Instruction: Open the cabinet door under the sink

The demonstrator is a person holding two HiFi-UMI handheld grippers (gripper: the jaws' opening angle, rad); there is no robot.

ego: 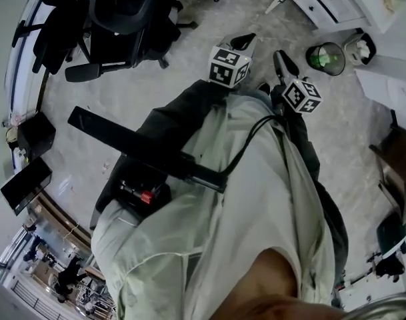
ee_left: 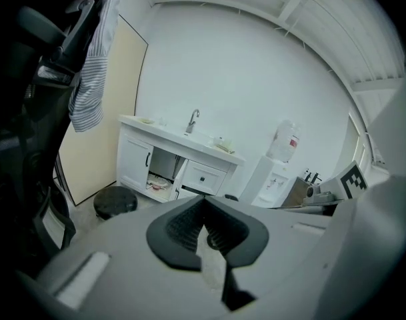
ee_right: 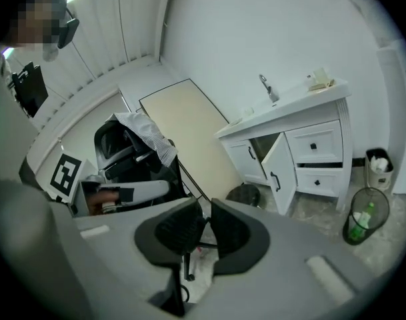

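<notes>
Cabinet door [ee_right: 283,169], a white panel with a dark bar handle, is seen swung outward under the white sink counter [ee_right: 289,105], at 2 o'clock from the right hand-held gripper [ee_right: 204,227]; the task is judged complete. Both tools are therefore held well clear of it. The right jaws are parted by a narrow gap, empty; the left hand-held gripper [ee_left: 204,209] is closed on nothing. Both are carried side by side, aimed slightly below level.

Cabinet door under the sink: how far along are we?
Done: the cabinet door stands swung open, its inside showing. In hand: nothing; the left gripper and right gripper are empty, well back from the sink cabinet. Remaining: nothing that I can see.
</notes>
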